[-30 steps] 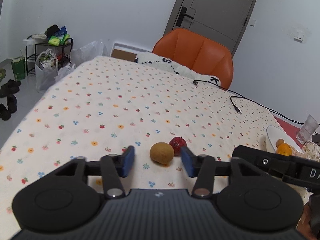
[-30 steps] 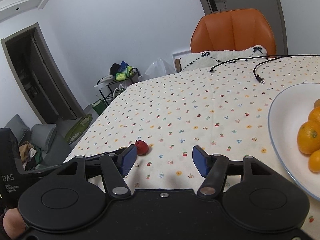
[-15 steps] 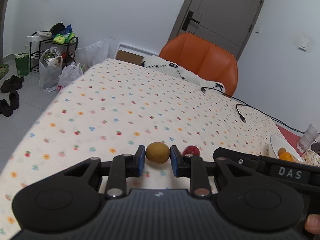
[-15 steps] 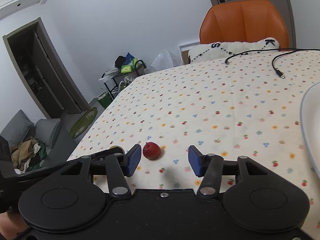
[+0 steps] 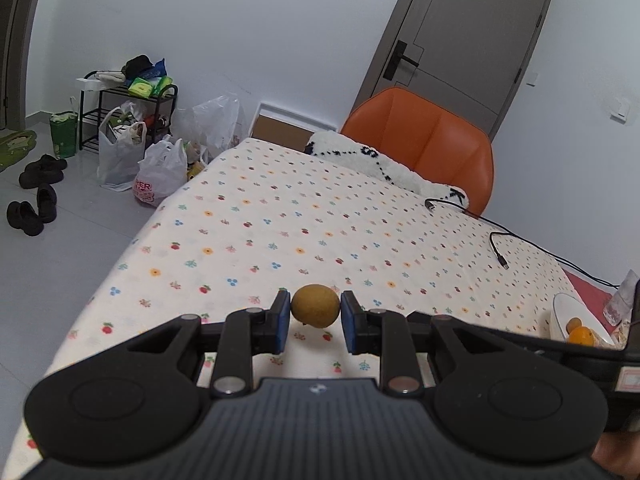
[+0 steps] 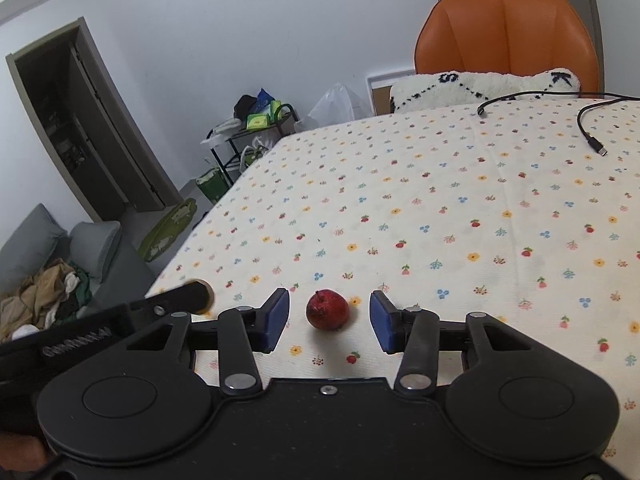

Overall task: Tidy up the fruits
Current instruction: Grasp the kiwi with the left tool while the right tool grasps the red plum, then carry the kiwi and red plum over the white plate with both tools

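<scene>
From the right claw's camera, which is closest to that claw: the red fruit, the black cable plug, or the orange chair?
1. Red fruit, between the right claw's open fingers.
2. Black cable plug, far right on the tablecloth.
3. Orange chair, beyond the table's far edge.

Tablecloth (image 6: pixel 440 208) ahead of right gripper (image 6: pixel 329 315) is lying bare up to far edge. Only red fruit (image 6: pixel 327 309) is sitting btwn its open pads, gaps both sides. Left gripper (image 6: pixel 160 308) is crowding just left of it. Cables (image 6: pixel 592 136) are trailing far right. Plate (image 5: pixel 560 316) w/ oranges is sitting at right edge, glass (image 5: pixel 622 296) just beside it.
</scene>
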Available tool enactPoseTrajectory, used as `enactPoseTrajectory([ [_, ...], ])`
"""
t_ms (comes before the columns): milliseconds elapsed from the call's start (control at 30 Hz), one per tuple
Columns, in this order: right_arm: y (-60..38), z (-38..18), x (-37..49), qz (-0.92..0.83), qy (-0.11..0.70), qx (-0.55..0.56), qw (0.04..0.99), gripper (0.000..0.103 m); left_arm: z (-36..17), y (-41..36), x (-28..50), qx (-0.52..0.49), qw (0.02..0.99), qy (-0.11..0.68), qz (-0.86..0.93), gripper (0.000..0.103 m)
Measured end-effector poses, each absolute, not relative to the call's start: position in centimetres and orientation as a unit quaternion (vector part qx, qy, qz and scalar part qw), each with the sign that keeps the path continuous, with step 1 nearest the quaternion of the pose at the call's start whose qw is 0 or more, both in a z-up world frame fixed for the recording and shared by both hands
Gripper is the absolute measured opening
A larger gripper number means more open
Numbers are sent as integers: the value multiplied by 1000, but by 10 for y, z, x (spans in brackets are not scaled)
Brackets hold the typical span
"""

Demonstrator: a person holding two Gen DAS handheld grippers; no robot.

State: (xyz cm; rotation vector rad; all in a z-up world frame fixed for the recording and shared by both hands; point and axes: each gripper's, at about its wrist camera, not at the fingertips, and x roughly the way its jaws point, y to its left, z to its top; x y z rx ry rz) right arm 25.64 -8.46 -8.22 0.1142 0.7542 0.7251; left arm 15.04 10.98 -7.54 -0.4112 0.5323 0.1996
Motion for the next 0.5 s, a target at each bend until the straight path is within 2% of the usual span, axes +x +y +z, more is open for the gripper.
enactPoseTrajectory([
  [67, -82, -84, 257, 345, 356, 49, 867, 35, -75, 110, 149, -202, 939, 259, 98, 25],
  [100, -81, -85, 257, 345, 356, 45, 867, 24, -75, 109, 149, -202, 939, 259, 98, 25],
  [133, -81, -85, 257, 348, 359, 46, 865, 23, -75, 109, 149, -202, 939, 259, 98, 25],
  [500, -109, -65, 240, 339, 330, 57, 879, 22, -67, 90, 148, -194, 944, 254, 79, 25],
])
